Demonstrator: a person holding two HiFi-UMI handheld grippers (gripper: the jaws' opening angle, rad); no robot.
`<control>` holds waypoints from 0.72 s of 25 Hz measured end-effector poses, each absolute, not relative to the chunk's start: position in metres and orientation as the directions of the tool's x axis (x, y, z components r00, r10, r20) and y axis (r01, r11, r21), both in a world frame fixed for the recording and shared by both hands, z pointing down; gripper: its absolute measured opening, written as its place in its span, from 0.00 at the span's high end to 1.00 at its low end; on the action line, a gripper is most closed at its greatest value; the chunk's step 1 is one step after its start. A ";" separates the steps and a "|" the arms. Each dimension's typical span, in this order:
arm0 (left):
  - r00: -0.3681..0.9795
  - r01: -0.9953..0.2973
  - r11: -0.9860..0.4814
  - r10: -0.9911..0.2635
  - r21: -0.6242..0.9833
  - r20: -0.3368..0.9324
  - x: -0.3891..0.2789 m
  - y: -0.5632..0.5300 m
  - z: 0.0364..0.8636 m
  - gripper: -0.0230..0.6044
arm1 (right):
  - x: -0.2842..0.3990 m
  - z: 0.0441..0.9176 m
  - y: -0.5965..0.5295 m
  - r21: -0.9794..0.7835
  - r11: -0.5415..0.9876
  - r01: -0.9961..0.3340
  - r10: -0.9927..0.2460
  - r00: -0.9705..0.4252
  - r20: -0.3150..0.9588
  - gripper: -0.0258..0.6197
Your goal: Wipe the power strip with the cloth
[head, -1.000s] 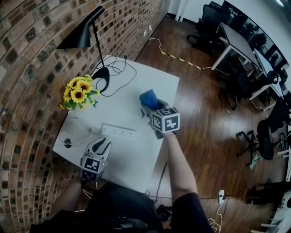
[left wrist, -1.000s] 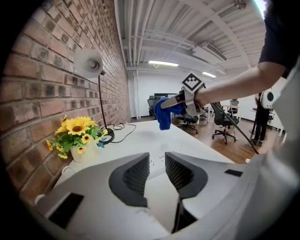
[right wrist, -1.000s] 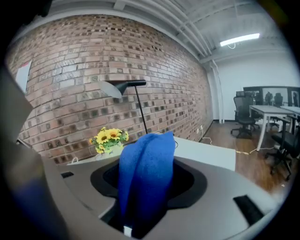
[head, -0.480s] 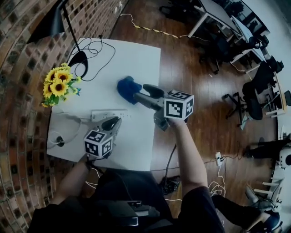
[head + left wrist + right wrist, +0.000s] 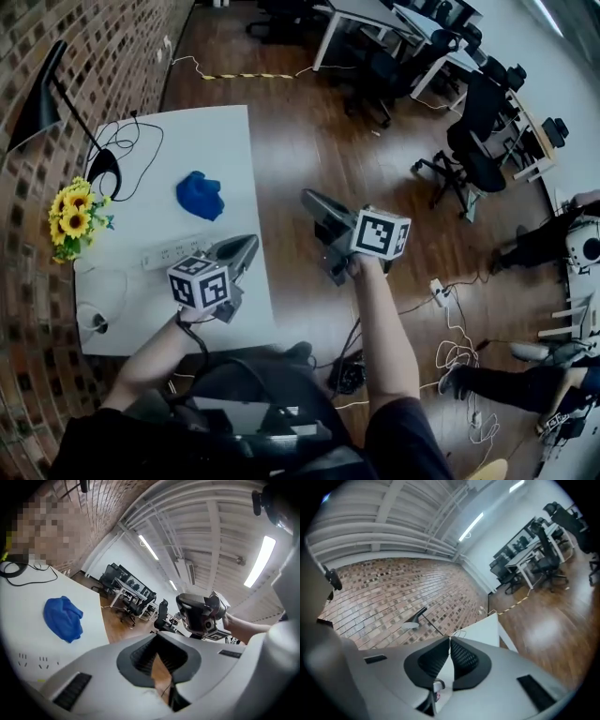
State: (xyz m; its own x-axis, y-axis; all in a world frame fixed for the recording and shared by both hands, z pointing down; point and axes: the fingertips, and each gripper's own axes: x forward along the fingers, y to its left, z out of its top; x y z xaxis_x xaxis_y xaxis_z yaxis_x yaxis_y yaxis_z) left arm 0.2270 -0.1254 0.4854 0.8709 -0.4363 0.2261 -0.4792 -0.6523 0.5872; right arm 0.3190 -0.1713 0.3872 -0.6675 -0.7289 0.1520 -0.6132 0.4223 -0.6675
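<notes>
The blue cloth lies crumpled on the white table, with no gripper touching it. The white power strip lies nearer the front edge. My left gripper hovers over the table's right edge, beside the strip's right end. Its jaws have just been closing and are shut with nothing between them. My right gripper is off the table over the wooden floor. Its jaws have just been closing and are shut and empty.
Sunflowers stand at the table's left edge, and a black lamp with looped cables stands at the back. Office chairs and desks fill the room to the right. Cables and a floor socket lie by my feet.
The right gripper let go of the blue cloth, which stays on the table, and drew back off the table. The left gripper rose to the right. Both jaws closed.
</notes>
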 end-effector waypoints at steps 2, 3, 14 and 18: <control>0.873 -0.478 -0.643 -0.422 0.598 0.244 0.245 -0.113 0.489 0.95 | 0.350 0.395 -0.153 -0.695 0.386 -0.607 -0.763 -0.633 0.129 0.98; 0.875 -0.475 -0.636 -0.414 0.608 0.250 0.253 -0.108 0.490 0.95 | 0.361 0.397 -0.146 -0.712 0.385 -0.587 -0.771 -0.629 0.101 0.98; 0.861 -0.509 -0.632 -0.357 0.585 0.363 0.373 -0.067 0.498 0.95 | 0.501 0.433 -0.064 -0.854 0.249 -0.457 -0.842 -0.538 0.042 0.98; 0.857 -0.512 -0.632 -0.327 0.582 0.399 0.420 -0.048 0.506 0.95 | 0.558 0.442 -0.029 -0.907 0.199 -0.371 -0.883 -0.469 -0.001 0.98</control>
